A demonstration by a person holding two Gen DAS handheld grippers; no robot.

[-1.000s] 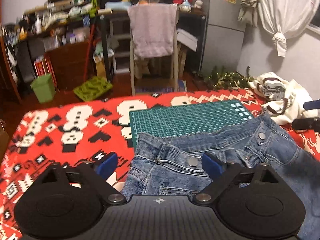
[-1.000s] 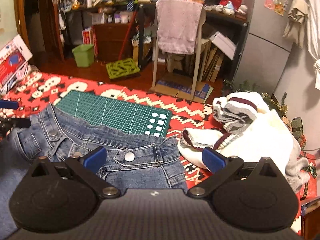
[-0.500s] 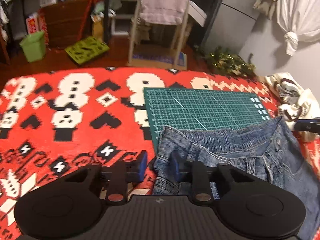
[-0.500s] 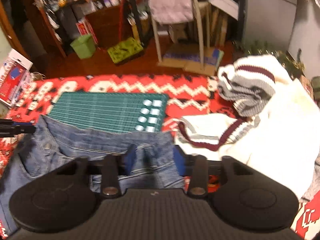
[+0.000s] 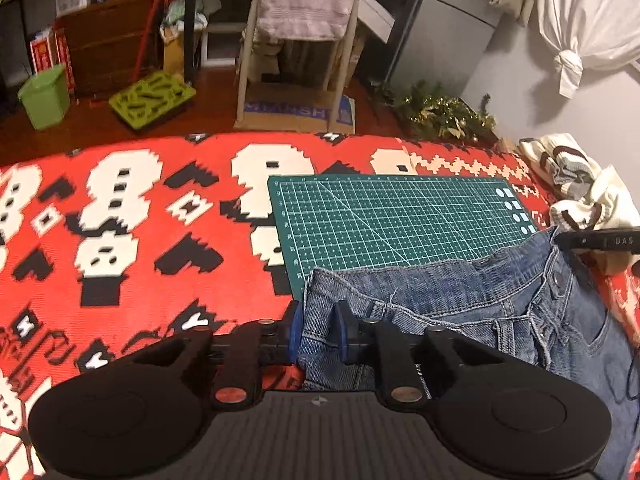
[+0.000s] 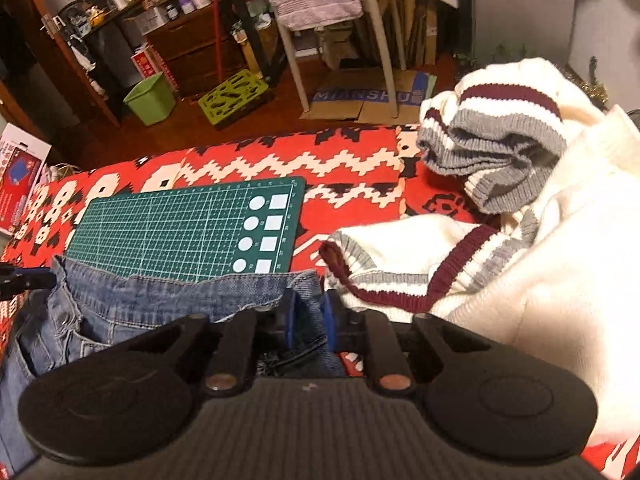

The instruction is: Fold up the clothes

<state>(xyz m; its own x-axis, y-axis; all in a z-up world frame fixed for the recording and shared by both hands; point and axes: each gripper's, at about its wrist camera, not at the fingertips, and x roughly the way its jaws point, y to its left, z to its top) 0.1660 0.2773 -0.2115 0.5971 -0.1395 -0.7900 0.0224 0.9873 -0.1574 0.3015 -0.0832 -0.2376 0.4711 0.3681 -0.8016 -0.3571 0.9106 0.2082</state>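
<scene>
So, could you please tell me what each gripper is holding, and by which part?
Both hold the jeans by the waistband: the left gripper pinches its left corner, the right gripper its right corner.

Left claw (image 5: pixel 318 330) — black ribbed body, blue pads, coppery screws, right claw (image 6: pixel 307 322) alike

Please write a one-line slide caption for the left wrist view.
Left gripper shut on the waistband corner of the jeans, which overlap the green cutting mat on the red patterned blanket.
</scene>
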